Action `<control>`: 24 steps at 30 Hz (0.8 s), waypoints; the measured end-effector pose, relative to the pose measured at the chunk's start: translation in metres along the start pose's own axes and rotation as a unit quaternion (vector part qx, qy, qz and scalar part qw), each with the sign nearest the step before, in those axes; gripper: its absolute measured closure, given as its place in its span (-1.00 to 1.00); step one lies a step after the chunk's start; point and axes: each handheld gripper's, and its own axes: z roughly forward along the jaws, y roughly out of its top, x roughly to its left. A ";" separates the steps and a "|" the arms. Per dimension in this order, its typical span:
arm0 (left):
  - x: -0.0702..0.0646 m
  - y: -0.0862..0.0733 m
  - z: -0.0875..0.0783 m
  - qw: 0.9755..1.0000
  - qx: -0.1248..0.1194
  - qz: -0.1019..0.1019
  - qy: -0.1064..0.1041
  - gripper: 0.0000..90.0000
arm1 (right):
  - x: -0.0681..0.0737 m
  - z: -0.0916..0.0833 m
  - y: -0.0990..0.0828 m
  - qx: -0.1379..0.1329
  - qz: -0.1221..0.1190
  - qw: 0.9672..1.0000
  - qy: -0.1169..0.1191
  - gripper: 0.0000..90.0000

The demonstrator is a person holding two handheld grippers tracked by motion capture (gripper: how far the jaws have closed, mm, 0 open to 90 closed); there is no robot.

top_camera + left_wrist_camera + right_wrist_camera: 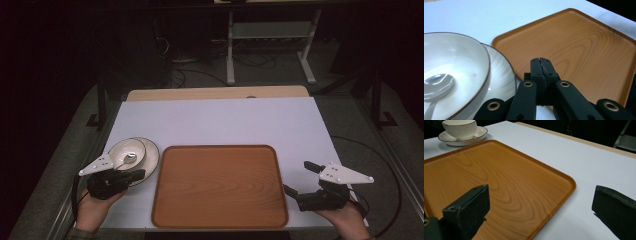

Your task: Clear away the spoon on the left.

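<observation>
A wooden tray [220,186] lies empty at the front middle of the white table. To its left a white bowl [127,153] with a metal spoon [131,158] in it sits on a white plate [149,156]. My left gripper [141,173] hovers just in front of the plate, shut with nothing between its jaws, its tip at the tray's left edge [506,50]. My right gripper [300,178] is wide open beside the tray's right edge [571,186], one jaw over the tray, the other over the table. The bowl [460,128] and plate [477,133] appear far off in the right gripper view.
The white table top [225,120] stretches behind the tray, with a wooden strip [215,93] along its far edge. Beyond it stand a white metal frame [270,45] and cables on the dark floor. A cable loops at the table's right.
</observation>
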 end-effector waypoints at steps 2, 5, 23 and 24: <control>0.002 -0.001 -0.002 1.000 -0.001 -0.002 0.004 0.99 | 0.000 0.000 0.000 0.000 0.000 1.000 0.000 -0.98; 0.005 -0.002 -0.004 1.000 -0.001 -0.003 0.009 0.99 | 0.000 0.000 0.000 -0.001 0.000 1.000 -0.001 -0.98; 0.021 -0.011 -0.023 0.999 0.001 -0.021 0.045 0.99 | -0.001 -0.001 0.000 0.001 0.000 1.000 -0.003 -0.98; 0.022 -0.011 -0.023 0.999 0.001 -0.021 0.047 0.99 | -0.001 -0.001 0.000 0.001 -0.001 1.000 -0.003 -0.98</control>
